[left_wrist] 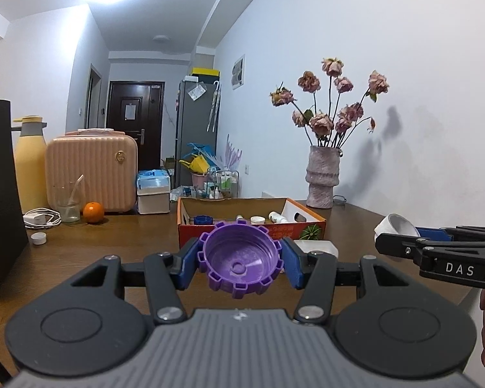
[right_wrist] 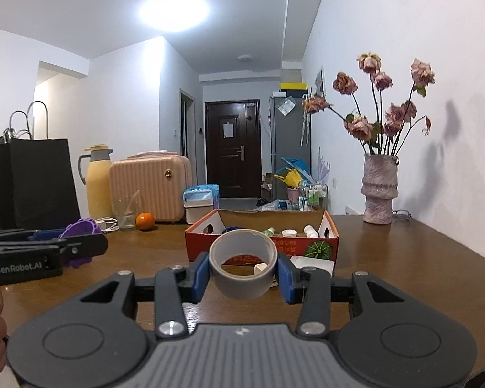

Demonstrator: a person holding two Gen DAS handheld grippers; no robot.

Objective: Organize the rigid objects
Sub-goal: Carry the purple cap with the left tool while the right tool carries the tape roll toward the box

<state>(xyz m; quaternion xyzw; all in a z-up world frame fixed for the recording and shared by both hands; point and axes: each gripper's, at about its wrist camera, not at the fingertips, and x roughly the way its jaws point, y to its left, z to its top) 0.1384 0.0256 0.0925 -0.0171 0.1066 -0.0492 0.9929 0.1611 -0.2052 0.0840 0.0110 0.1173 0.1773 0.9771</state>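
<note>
My left gripper [left_wrist: 240, 263] is shut on a large purple toothed cap [left_wrist: 239, 258], held above the brown table short of the orange cardboard box [left_wrist: 252, 230]. My right gripper [right_wrist: 243, 271] is shut on a grey tape roll [right_wrist: 243, 270], held above the table in front of the same box [right_wrist: 262, 245]. The box holds a blue cap [left_wrist: 203, 220], small white bottles [left_wrist: 276, 217] and a white cap [right_wrist: 289, 233]. Each gripper shows in the other's view: the right with the tape roll [left_wrist: 396, 226], the left with the purple cap [right_wrist: 80, 231].
A white flat lid [left_wrist: 317, 247] lies by the box's front. A vase of dried roses [left_wrist: 321, 181] stands at the back right. At the back left are a pink case [left_wrist: 92, 173], an orange [left_wrist: 93, 212], a glass [left_wrist: 67, 203], a yellow jug [left_wrist: 29, 165] and a black bag [right_wrist: 35, 184].
</note>
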